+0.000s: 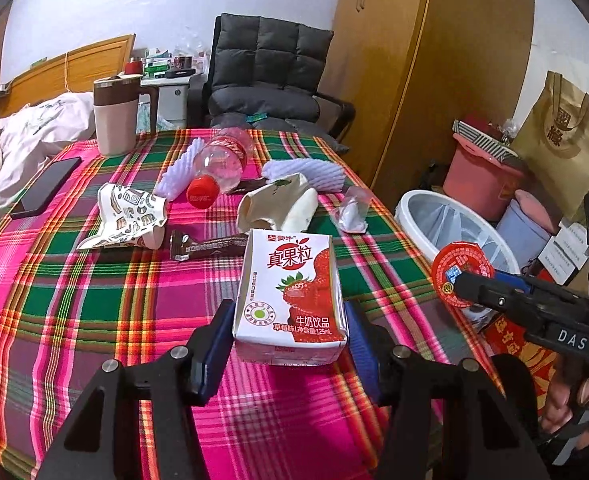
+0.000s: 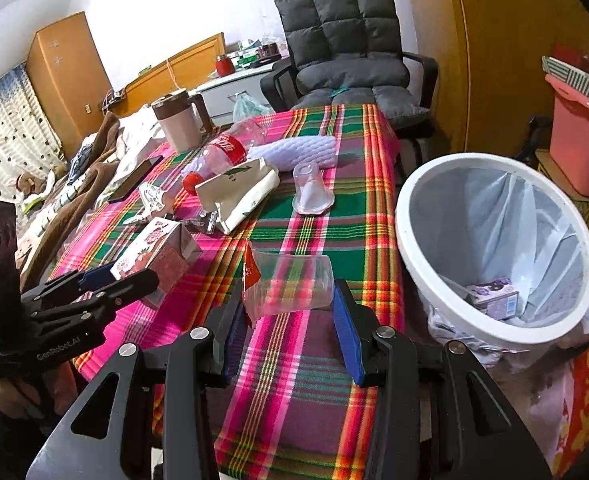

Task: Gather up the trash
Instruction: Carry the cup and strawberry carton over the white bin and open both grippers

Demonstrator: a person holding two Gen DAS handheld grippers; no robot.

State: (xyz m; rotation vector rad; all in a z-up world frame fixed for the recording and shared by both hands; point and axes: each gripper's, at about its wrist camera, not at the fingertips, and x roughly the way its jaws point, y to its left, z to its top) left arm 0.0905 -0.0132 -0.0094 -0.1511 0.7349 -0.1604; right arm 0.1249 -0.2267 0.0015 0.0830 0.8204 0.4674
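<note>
My left gripper [image 1: 290,312] is shut on a white strawberry milk carton [image 1: 290,292], its blue pads pressing both sides just above the plaid tablecloth [image 1: 94,300]. The right wrist view shows that carton [image 2: 154,252] held at the left. My right gripper [image 2: 288,296] is shut on a clear plastic cup [image 2: 290,284] with a red peeled lid, near the table's right edge. In the left wrist view that red lid [image 1: 462,272] faces the camera beside the white lined bin [image 1: 410,204]. The bin [image 2: 410,248] stands open on the floor with a purple carton [image 2: 494,300] inside.
Further back on the table lie a cola bottle [image 1: 222,160], a crumpled paper cup [image 1: 126,216], foam nets [image 1: 306,174], a cream paper bag [image 1: 278,204], a crushed clear cup [image 2: 310,192] and a brown wrapper [image 1: 210,246]. A phone [image 1: 46,188] and a jug [image 1: 116,116] sit at the far left.
</note>
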